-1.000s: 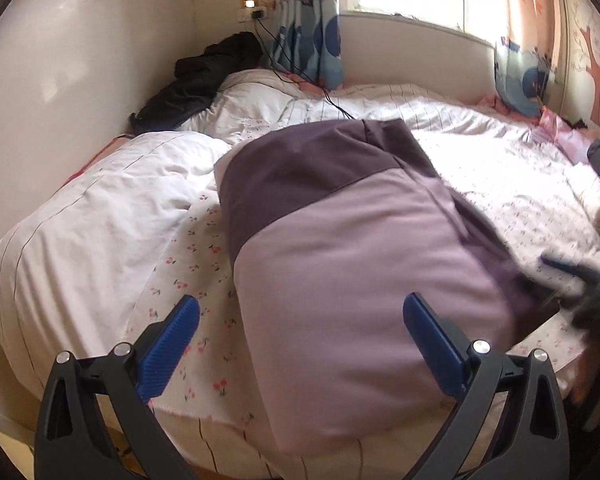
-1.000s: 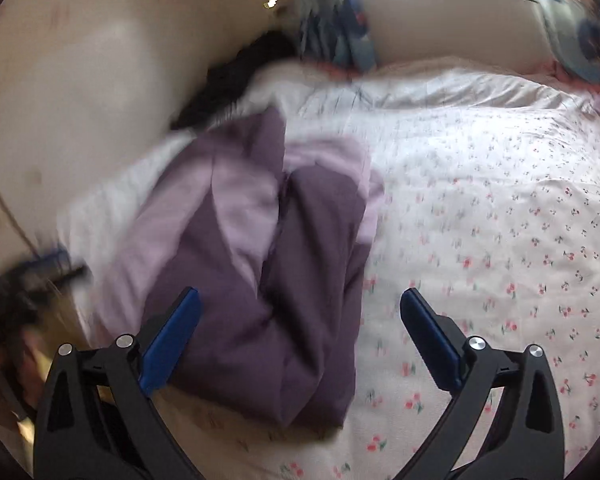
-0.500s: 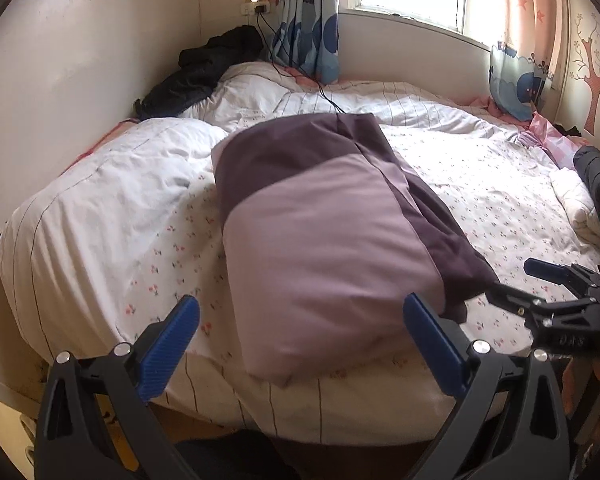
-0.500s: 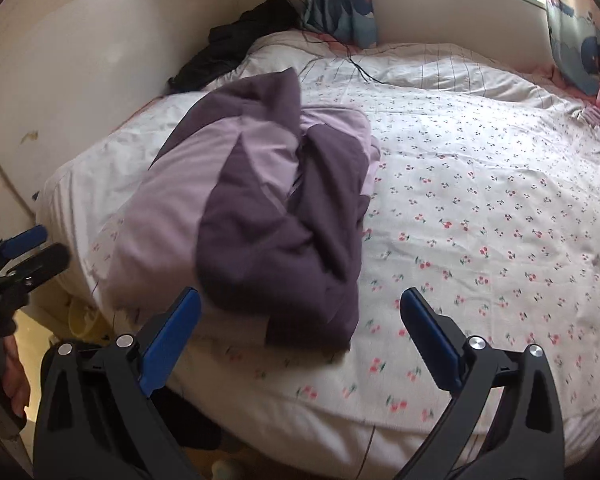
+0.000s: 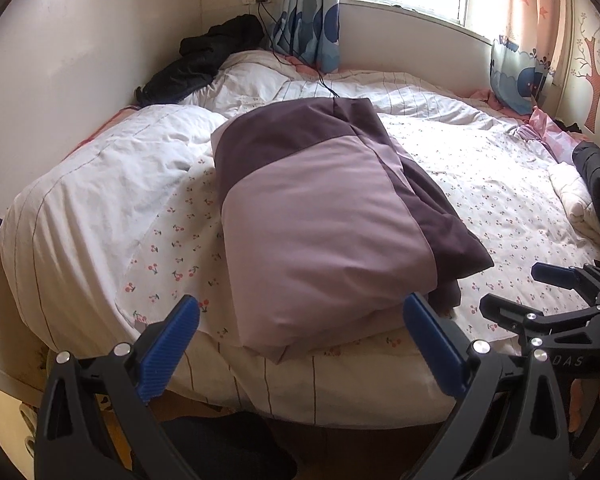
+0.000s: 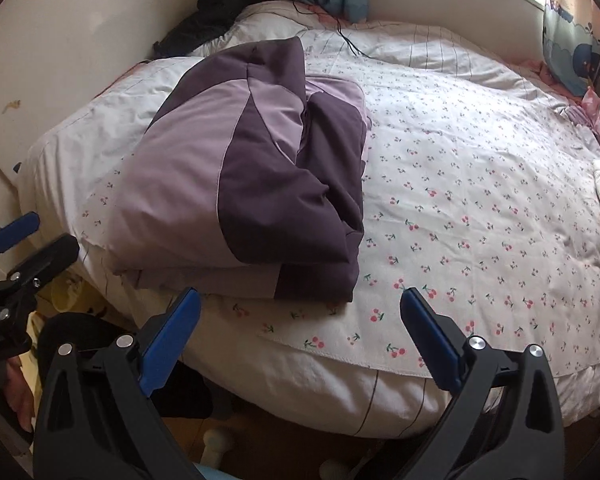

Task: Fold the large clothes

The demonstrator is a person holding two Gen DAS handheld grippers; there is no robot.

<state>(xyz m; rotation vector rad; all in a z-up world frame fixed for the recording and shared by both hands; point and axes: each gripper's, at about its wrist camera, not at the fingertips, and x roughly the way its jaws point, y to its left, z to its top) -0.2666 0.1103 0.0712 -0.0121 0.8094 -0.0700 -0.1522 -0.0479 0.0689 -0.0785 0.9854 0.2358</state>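
Near the foot edge of the bed (image 5: 100, 216), on the cherry-print sheet, the purple padded jacket (image 5: 320, 216) lies folded into a thick, puffy bundle, its lilac panel uppermost and the darker purple layers stacked along its right side. Both tools are clear of it and empty: the left tool (image 5: 300, 332) hangs with its blue pads spread wide just short of the bundle's near edge, and the right tool (image 6: 300, 316) stands likewise agape over the sheet in front of the jacket's dark corner.

By the look of it, the jacket is light but bulky, soft and springy, with a smooth shell that may slide under the pads (the fill will want to puff any fold back open). A shallow pinch on the top layer alone would likely peel that layer off and undo the stack. The safer hold, as I judge it, is at the near hem, one tool at each corner, biting through all the layers at a seam where the fabric is thinner and grips better.
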